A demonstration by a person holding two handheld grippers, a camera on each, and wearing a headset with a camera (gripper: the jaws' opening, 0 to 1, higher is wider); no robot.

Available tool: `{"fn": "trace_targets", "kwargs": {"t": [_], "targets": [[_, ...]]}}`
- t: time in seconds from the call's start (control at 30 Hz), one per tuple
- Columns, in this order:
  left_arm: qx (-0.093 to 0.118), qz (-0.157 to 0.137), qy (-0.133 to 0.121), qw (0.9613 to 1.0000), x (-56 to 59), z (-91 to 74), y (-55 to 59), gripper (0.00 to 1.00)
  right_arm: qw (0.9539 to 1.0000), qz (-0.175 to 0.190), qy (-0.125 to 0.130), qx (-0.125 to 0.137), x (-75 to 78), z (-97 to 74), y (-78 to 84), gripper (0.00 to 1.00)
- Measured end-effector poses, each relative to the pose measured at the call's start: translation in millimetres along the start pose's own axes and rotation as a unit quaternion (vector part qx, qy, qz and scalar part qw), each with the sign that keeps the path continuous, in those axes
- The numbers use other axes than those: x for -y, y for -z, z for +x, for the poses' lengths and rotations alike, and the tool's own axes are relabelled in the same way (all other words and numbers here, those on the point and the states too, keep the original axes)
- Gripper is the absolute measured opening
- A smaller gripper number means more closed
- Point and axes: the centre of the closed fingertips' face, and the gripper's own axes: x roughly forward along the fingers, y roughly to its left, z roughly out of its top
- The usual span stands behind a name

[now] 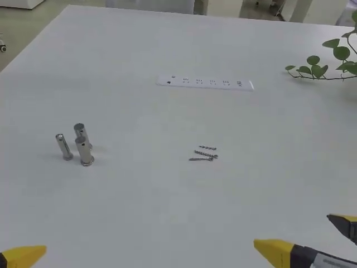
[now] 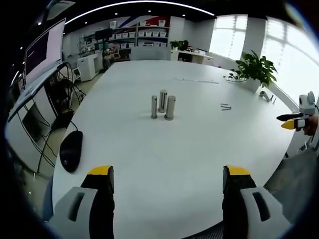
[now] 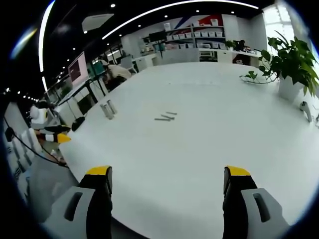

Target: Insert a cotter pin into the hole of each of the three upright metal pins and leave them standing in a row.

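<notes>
Status: left gripper [image 2: 168, 174] and right gripper [image 3: 168, 174] gape wide, empty, at near edge of desk [image 1: 167, 223]. Three metal pins [image 1: 75, 146] stand bunched toward left edge; cotter pins [image 1: 204, 154] lie mid-desk. Risk: grabbing one pin could topple its close neighbours.

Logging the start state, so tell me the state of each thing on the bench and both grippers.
metal pins: upright, clustered, nothing inserted
cotter pins: lying loose, apart from the pins
power strip: lying flat, nothing plugged in
left gripper: open, empty
right gripper: open, empty

Left tool [image 2: 168, 172] and right tool [image 3: 168, 172] hold jaws wide apart.
</notes>
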Motion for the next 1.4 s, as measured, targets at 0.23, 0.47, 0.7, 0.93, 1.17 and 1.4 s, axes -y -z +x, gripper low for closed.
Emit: {"fn": "trace_targets", "kwargs": {"t": [0.23,0.47,0.7,0.93,1.17,1.4], "targets": [[0.003,0.012,0.005,0.9999,0.6,5.8,-7.4,0.88,1.0,0.001,0.001,0.004,-2.6,0.5,-0.5,0.93],[-0.001,0.023,0.015,0.9996,4.7,14.9,-13.5,0.87,0.9999,0.007,0.006,0.006,-3.2,0.3,-0.6,0.93],[-0.001,0.032,0.028,0.9991,11.3,27.7,-20.2,0.86,0.9999,0.008,0.004,0.005,-5.5,1.8,-0.3,0.93],[0.002,0.045,0.038,0.9983,15.9,39.8,-32.6,0.85,0.9998,0.006,0.005,0.016,-8.2,2.4,-6.3,0.93],[0.008,0.046,0.039,0.9982,20.9,55.1,-42.8,0.85,0.9996,0.02,0.003,0.021,-10.0,2.8,-7.3,0.93],[0.009,0.046,0.054,0.9975,29.3,68.7,-47.1,0.84,0.9995,0.021,0.001,0.022,-12.0,2.2,-6.8,0.93]]}}
